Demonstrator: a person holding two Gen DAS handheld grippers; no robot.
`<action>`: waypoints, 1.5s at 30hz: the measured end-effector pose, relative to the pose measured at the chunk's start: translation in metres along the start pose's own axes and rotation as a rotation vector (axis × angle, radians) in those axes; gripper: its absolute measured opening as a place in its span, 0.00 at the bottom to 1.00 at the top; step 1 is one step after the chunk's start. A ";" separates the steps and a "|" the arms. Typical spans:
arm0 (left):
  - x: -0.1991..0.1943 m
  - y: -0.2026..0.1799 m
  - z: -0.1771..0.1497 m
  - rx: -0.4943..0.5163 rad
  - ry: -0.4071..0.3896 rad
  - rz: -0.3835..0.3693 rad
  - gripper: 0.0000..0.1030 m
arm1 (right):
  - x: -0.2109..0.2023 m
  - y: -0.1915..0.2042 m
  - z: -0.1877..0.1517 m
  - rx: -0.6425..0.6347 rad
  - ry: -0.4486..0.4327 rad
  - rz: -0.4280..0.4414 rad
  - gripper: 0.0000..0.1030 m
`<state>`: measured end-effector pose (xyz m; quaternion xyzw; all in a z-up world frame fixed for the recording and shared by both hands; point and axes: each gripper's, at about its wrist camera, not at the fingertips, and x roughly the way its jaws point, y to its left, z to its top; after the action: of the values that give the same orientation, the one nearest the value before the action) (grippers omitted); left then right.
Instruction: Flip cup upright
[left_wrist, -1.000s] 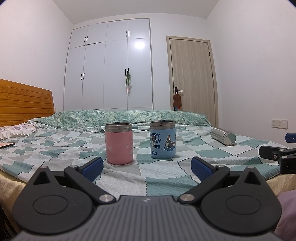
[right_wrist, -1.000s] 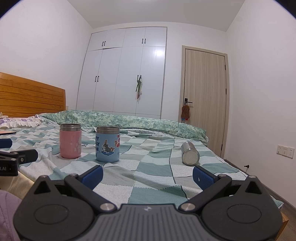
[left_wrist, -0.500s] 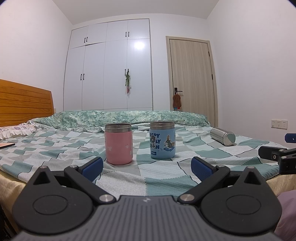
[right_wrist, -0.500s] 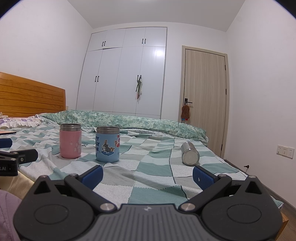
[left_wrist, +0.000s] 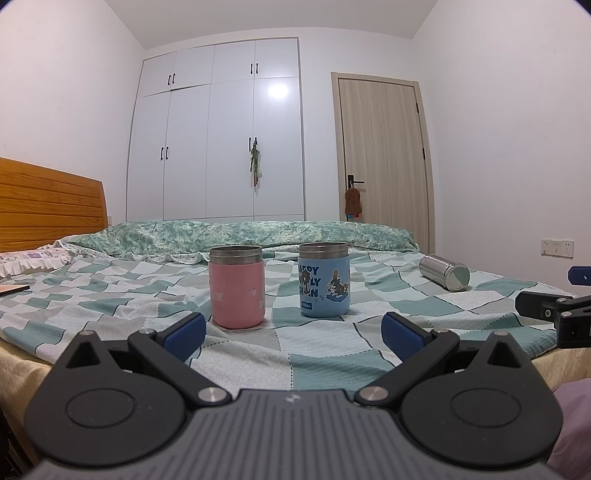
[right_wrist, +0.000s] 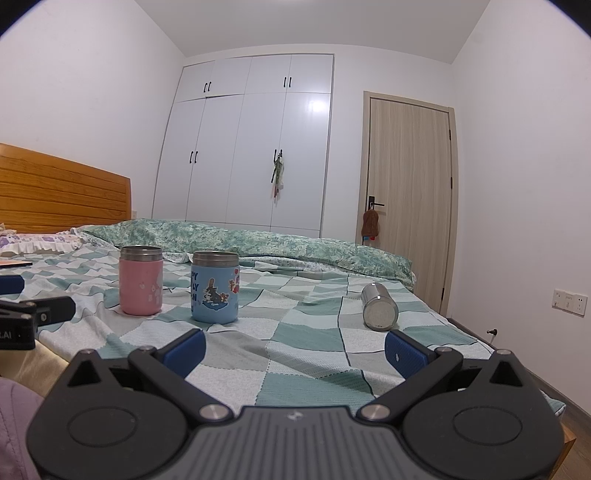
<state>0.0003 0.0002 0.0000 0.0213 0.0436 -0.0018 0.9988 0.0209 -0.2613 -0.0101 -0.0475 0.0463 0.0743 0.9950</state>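
Note:
A steel cup (right_wrist: 379, 307) lies on its side on the checked bed cover, at the right; it also shows in the left wrist view (left_wrist: 444, 272). A pink cup (left_wrist: 236, 287) and a blue cartoon cup (left_wrist: 324, 284) stand upright side by side; both show in the right wrist view, pink (right_wrist: 141, 280) and blue (right_wrist: 215, 287). My left gripper (left_wrist: 293, 332) is open and empty at the bed's near edge, short of the two upright cups. My right gripper (right_wrist: 294, 349) is open and empty, short of the steel cup.
The bed cover (right_wrist: 306, 343) ends at the right edge above the floor. A folded green quilt (left_wrist: 240, 232) lies along the far side. A wooden headboard (left_wrist: 48, 206) and a pillow are at the left. A wardrobe and a door stand behind.

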 end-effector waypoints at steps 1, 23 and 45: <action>0.000 0.000 0.000 0.000 0.000 0.000 1.00 | 0.000 0.000 0.000 0.000 0.000 0.000 1.00; 0.000 0.000 0.000 -0.001 -0.001 0.000 1.00 | 0.000 0.000 0.000 -0.001 0.000 0.000 1.00; 0.030 -0.037 0.030 0.030 0.013 -0.115 1.00 | 0.026 -0.029 0.026 0.042 0.096 0.046 1.00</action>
<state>0.0323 -0.0382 0.0262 0.0340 0.0509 -0.0594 0.9964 0.0528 -0.2834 0.0153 -0.0288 0.0967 0.0938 0.9905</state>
